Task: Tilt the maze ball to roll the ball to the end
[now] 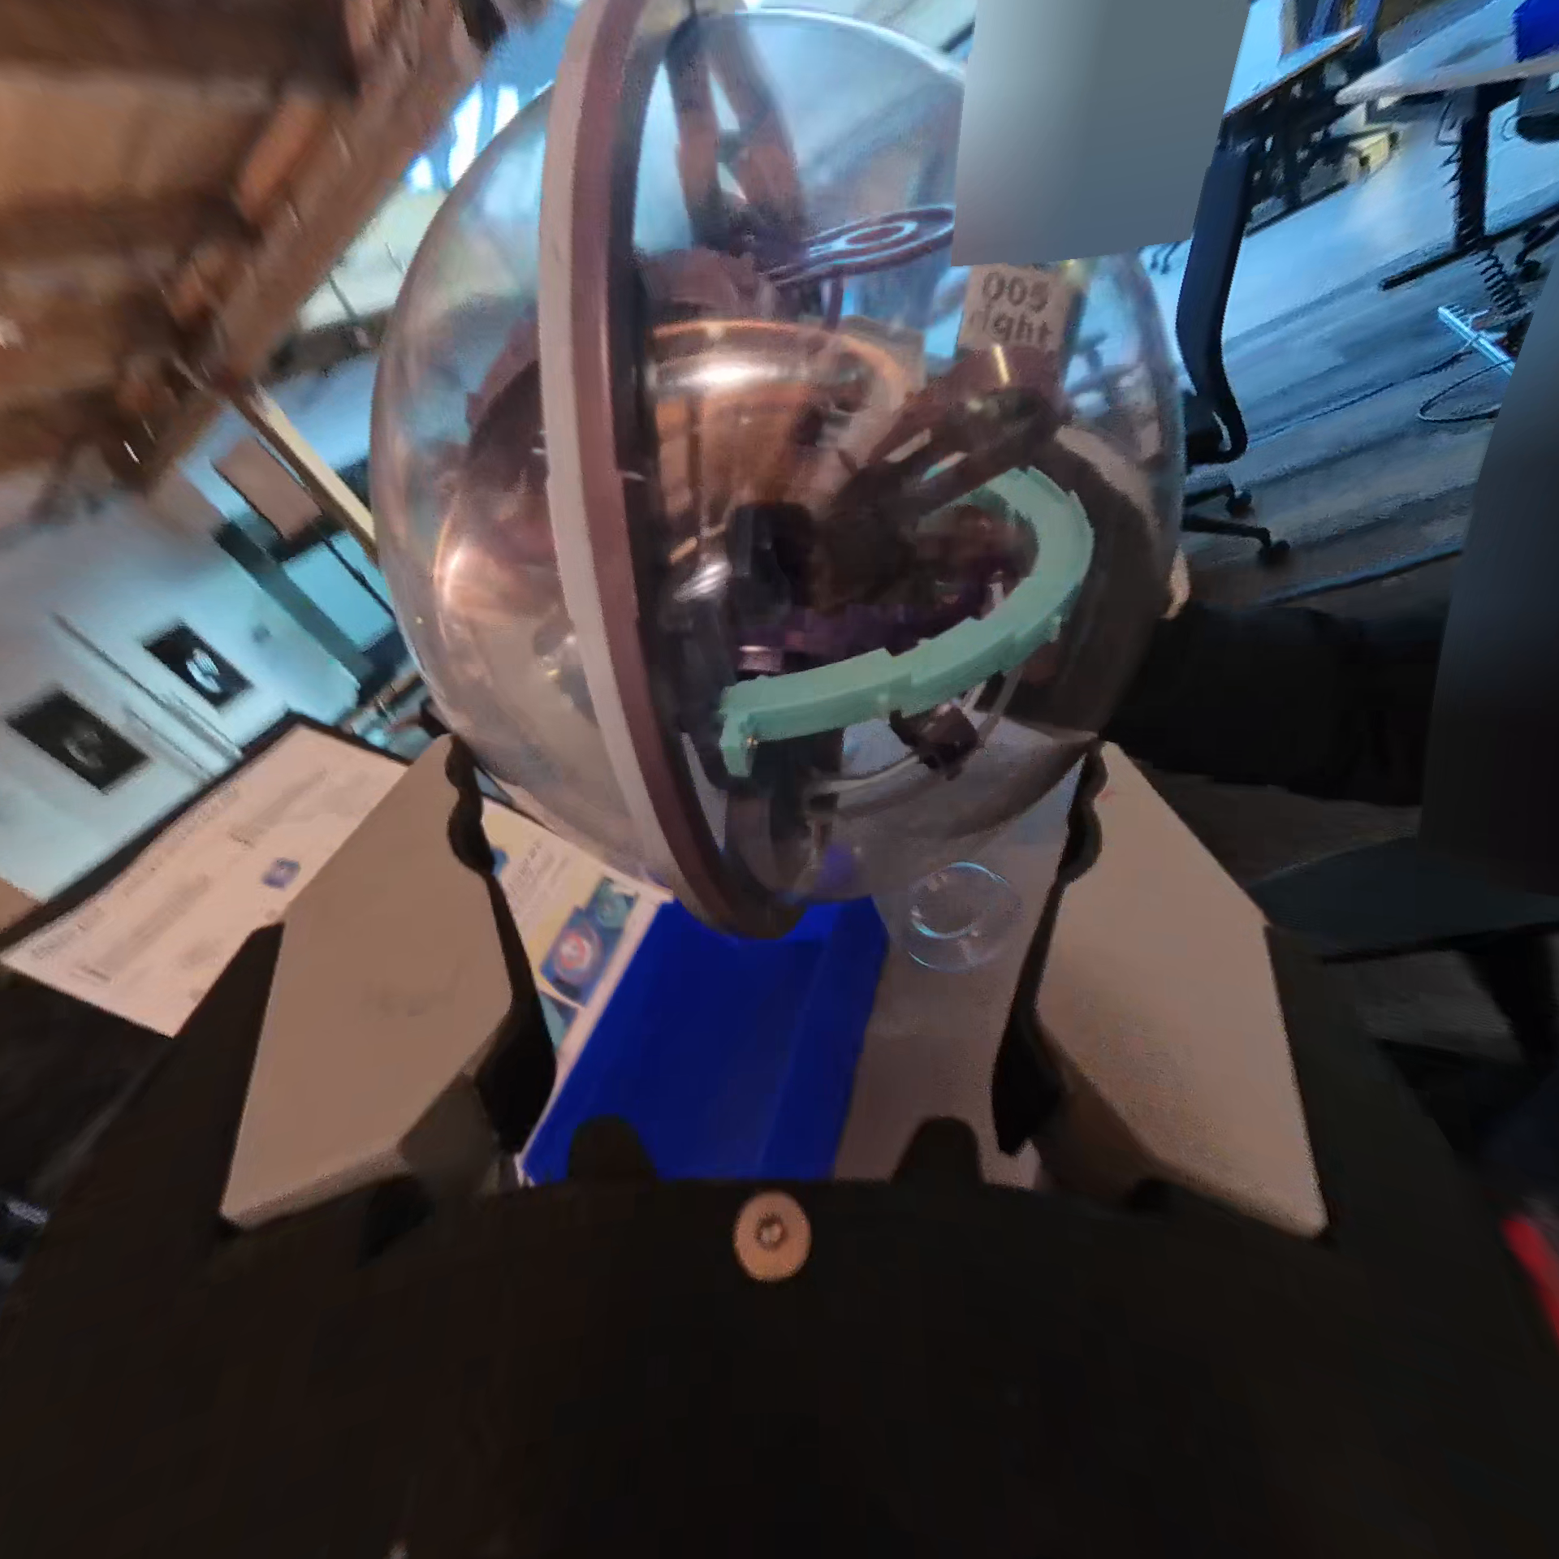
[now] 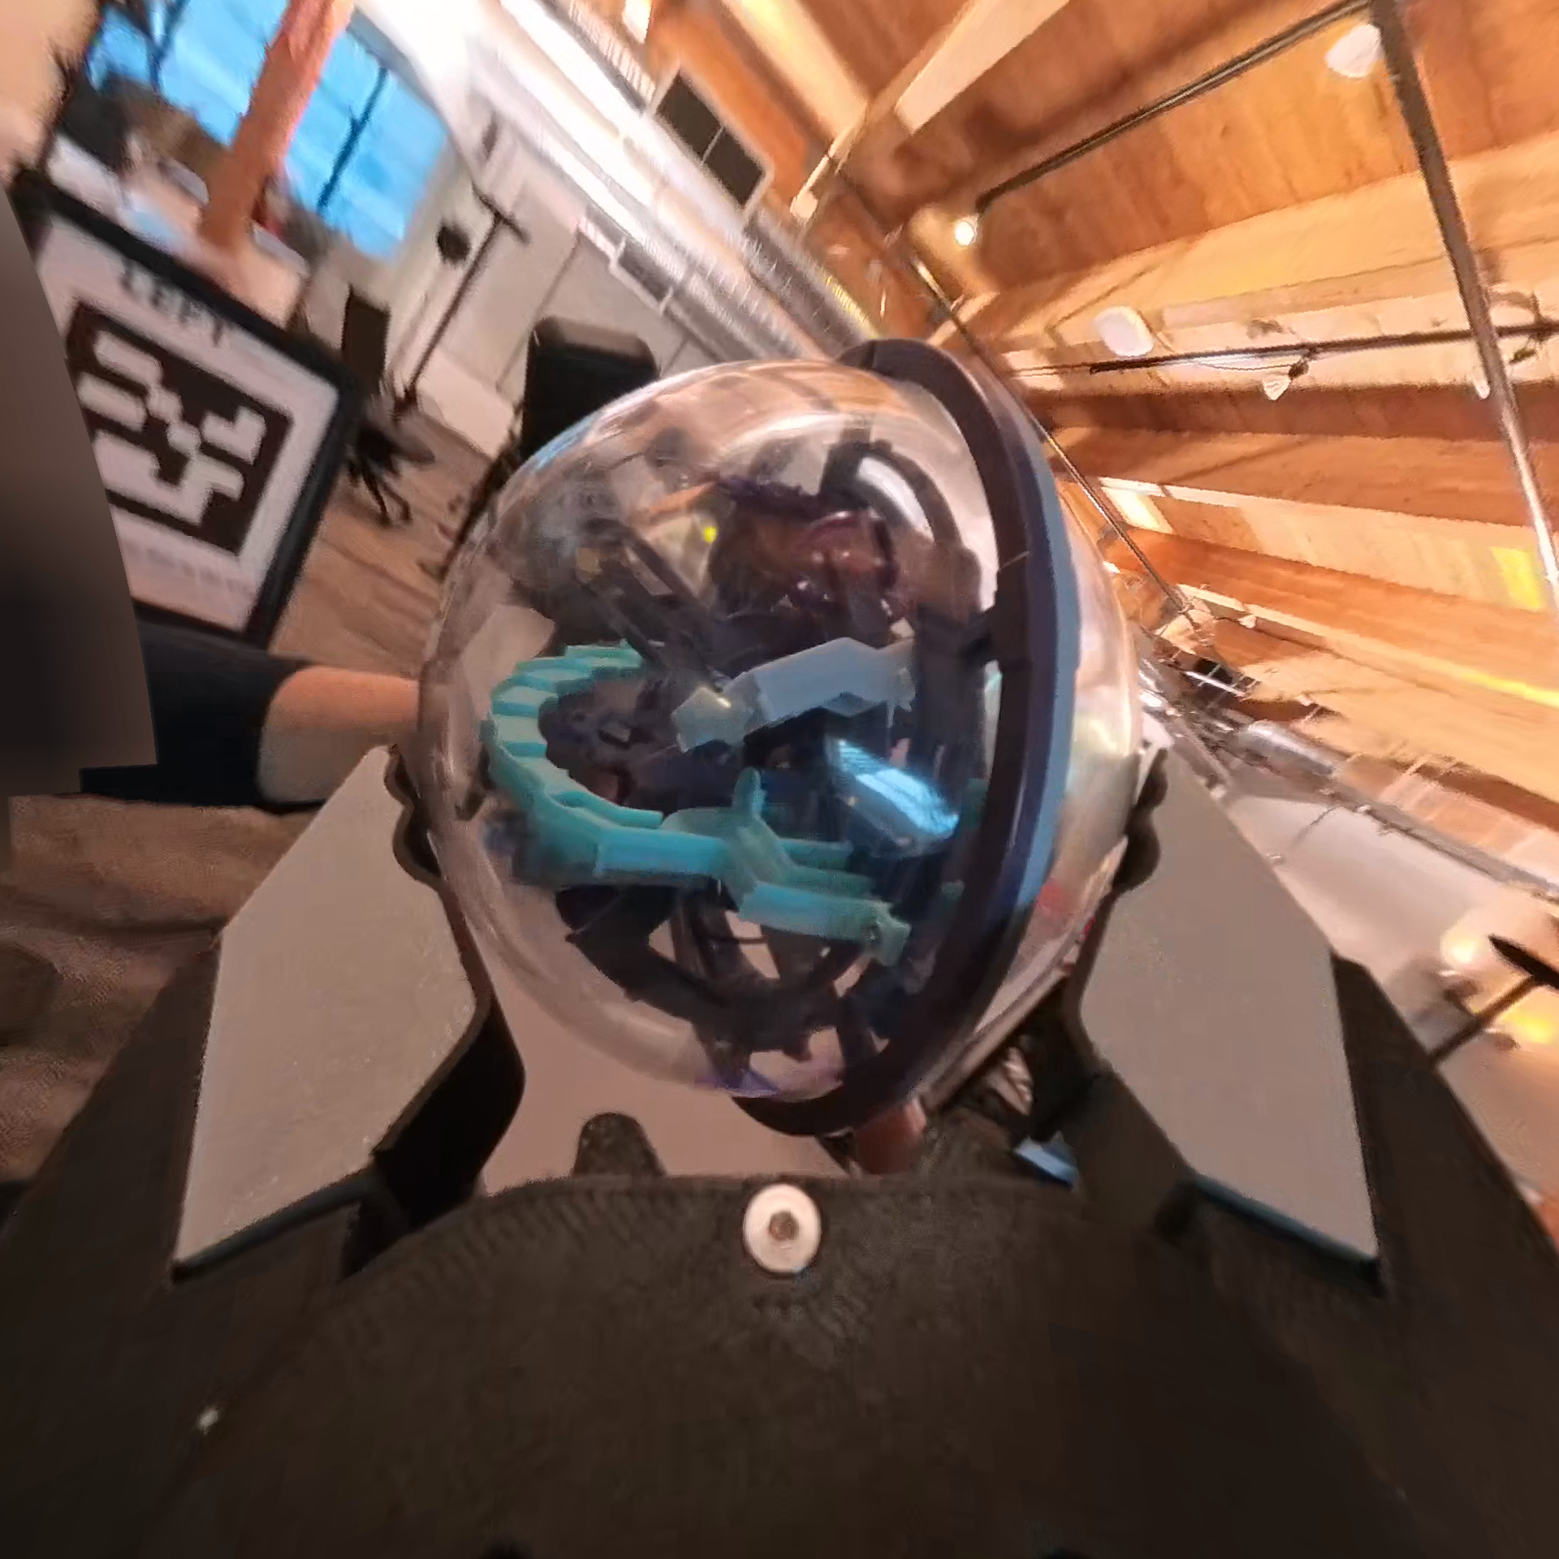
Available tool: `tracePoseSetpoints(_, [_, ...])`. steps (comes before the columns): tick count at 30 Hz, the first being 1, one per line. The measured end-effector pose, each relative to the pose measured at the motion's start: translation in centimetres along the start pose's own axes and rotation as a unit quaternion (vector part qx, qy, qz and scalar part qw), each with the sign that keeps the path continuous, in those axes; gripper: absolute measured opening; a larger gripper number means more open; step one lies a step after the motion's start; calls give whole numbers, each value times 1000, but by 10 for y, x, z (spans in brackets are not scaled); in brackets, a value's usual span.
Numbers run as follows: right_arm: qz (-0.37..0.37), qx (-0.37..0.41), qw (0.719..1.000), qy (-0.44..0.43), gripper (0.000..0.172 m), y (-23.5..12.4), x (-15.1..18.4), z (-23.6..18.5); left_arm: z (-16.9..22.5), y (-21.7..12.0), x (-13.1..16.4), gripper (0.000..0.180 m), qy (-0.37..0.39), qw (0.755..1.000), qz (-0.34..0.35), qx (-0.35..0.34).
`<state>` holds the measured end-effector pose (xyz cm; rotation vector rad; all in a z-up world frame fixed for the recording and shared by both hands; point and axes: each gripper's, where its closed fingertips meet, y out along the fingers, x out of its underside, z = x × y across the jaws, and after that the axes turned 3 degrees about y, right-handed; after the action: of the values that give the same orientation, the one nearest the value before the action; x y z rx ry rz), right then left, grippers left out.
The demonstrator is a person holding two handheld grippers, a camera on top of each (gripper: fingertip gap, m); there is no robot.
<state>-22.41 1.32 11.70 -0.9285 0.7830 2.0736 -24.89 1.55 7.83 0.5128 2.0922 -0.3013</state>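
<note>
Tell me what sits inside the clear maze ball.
Inside the maze ball run dark brown and purple tracks, a curved mint-green track, and in the right wrist view a turquoise toothed track and grey ramp. The small rolling ball is not discernible among them.

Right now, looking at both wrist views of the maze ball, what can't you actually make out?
- The small rolling ball: neither view shows it among the dark tracks inside the maze ball; glare and blur hide it.
- Track end: not identifiable in either view.
- Upper left of the left wrist view: motion-smeared brown mass.
- Printed sheets: too blurred to read, partly behind the left claw.
- Right claw: sphere covers its pad faces.
</note>
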Motion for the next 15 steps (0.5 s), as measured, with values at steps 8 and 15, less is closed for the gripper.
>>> tracePoseSetpoints(8, [11, -11, 999, -49, 157, 7, -22, 5, -10, -4, -19, 135, 39, 999, 15, -12])
tracePoseSetpoints(15, [88, -11, 995, -38, 156, -2, -50, 11, -11, -2, -54, 135, 74, 996, -38, -22])
